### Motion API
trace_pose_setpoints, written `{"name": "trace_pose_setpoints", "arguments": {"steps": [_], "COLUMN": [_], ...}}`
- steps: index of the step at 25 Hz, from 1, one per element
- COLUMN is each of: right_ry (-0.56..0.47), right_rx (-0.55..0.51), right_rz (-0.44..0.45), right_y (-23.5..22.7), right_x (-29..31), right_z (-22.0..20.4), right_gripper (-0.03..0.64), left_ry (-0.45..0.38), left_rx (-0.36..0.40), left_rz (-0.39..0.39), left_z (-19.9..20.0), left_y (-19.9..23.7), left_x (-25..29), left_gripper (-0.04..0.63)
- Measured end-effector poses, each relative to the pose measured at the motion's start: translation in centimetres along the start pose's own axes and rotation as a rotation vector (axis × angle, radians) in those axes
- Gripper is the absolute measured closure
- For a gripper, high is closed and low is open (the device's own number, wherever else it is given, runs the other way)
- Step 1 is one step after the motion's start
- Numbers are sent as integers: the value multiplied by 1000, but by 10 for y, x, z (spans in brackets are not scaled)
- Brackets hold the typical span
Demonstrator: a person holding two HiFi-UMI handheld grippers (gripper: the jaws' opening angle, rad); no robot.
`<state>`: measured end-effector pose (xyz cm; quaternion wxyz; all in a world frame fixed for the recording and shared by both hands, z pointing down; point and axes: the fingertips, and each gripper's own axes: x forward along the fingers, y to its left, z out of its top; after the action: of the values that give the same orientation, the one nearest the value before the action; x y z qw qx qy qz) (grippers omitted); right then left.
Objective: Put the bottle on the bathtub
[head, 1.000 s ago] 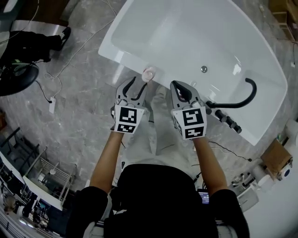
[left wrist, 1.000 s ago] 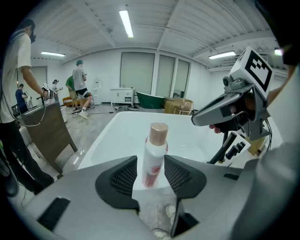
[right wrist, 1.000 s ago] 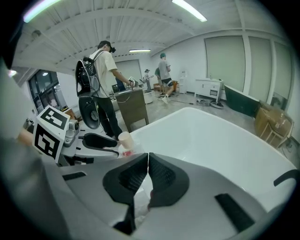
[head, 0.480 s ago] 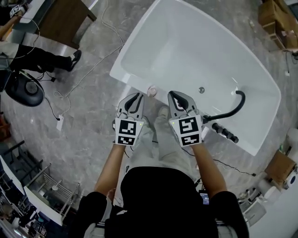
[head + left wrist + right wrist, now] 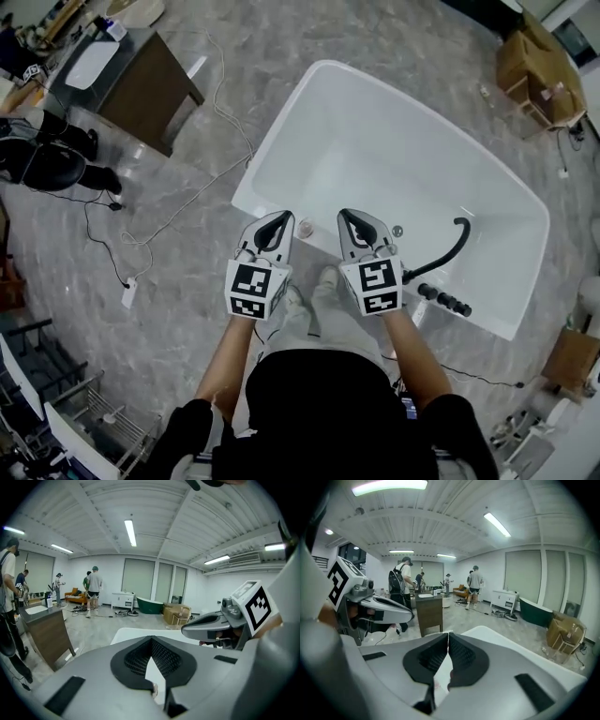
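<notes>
Our 2 tongs, left [image 5: 281, 218] and right [image 5: 347, 217], are closed and empty. The small bottle [image 5: 306, 227] stands on the bathtub's [image 5: 403, 141] near rim, between them. It looks light and tippy, so we'd pinch its sides.

Light is bright and even, coming from long ceiling lamps [image 5: 130, 532] that burn out to pure white in both gripper views. Shadows are soft and faint. The floor [image 5: 178, 309] has a mild sheen, and the white tub [image 5: 375, 159] is nearly overexposed. Both gripper views are fisheye: ceiling lines bow and the corners go black. The left hand-held gripper [image 5: 151, 640] and right hand-held gripper [image 5: 448, 633] look slightly soft up close. The head view is sharp but bent at its edges.
</notes>
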<state>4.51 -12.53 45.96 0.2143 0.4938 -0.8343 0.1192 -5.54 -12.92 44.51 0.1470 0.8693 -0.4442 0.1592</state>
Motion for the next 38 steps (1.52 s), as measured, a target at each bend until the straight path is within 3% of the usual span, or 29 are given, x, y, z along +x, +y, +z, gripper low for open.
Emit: {"name": "trace_pose_setpoints", "arguments": {"steps": [14,24,38], "right_ry": [-183,-297,-380], "right_rx": [-30,-45,-80], "right_rz": [-41,-23,-46], "right_y": [-18,0,0], "right_x": [-56,-78,-103], "right_z": [94,144,180], "right_gripper": [592,592,594], "left_ry": [-167,-262,-358], "left_rx": [73,153,163], "left_rz": [41,92,136], "left_z": [107,151,191], "left_y": [-17,-13,-15], "left_x": [-54,-91,-122], "left_gripper": [581,581,581]}}
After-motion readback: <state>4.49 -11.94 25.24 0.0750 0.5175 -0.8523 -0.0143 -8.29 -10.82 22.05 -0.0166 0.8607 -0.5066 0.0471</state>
